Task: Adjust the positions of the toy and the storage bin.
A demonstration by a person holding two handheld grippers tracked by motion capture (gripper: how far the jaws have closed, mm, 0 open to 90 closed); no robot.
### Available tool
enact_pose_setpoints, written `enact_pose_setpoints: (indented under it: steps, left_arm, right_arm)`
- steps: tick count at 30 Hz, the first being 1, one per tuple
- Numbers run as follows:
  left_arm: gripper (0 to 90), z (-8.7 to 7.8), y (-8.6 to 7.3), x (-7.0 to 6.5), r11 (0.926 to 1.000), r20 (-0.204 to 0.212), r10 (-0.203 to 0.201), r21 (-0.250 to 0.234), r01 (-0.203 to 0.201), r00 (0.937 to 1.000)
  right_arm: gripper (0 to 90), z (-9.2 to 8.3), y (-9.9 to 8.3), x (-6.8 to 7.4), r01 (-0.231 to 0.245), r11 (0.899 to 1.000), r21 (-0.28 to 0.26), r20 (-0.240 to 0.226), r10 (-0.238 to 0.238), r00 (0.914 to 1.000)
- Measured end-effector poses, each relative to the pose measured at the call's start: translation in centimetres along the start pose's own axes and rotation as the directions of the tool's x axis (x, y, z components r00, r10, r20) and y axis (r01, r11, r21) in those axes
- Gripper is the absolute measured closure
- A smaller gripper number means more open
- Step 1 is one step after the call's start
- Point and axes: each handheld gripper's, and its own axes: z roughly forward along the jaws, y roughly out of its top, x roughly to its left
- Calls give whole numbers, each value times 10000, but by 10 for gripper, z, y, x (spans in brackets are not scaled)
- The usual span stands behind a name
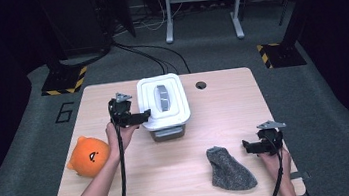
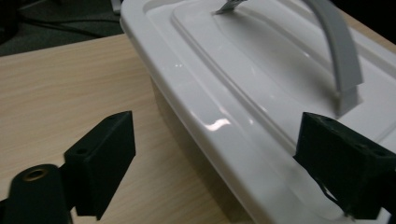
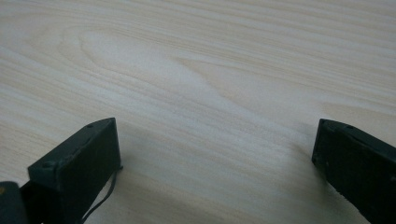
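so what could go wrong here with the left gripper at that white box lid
The left gripper straddles the rim of the white lid with its jaws open; the glossy edge may slip out as they close. Lifting one side could tip or drag the box rather than free the lid. The right gripper rests open near the grey sock, bracing nothing.

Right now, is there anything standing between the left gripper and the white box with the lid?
Nothing visible does. The left gripper is already at the left edge of the white box, its jaws open astride the rim of the lid. The orange toy and the grey sock lie elsewhere on the table, off that path.
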Motion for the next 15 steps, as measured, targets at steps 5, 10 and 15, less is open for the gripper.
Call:
enact_pose_setpoints:
  steps: [5, 10, 15]
  left_arm:
    - [222, 4, 0, 5, 9998, 385, -56, -185, 63, 9992]
    - [279, 3, 0, 6, 9998, 508, 64, -211, -54, 9987]
    - [376, 2, 0, 7, 9995, 875, 239, -211, -222, 9959]
  right_arm:
    - [1, 0, 0, 0, -1, 10000, -1, -3, 1, 10000]
    - [1, 0, 0, 0, 0, 10000, 1, -3, 0, 10000]
    - [2, 0, 0, 0, -2, 10000, 2, -1, 2, 10000]
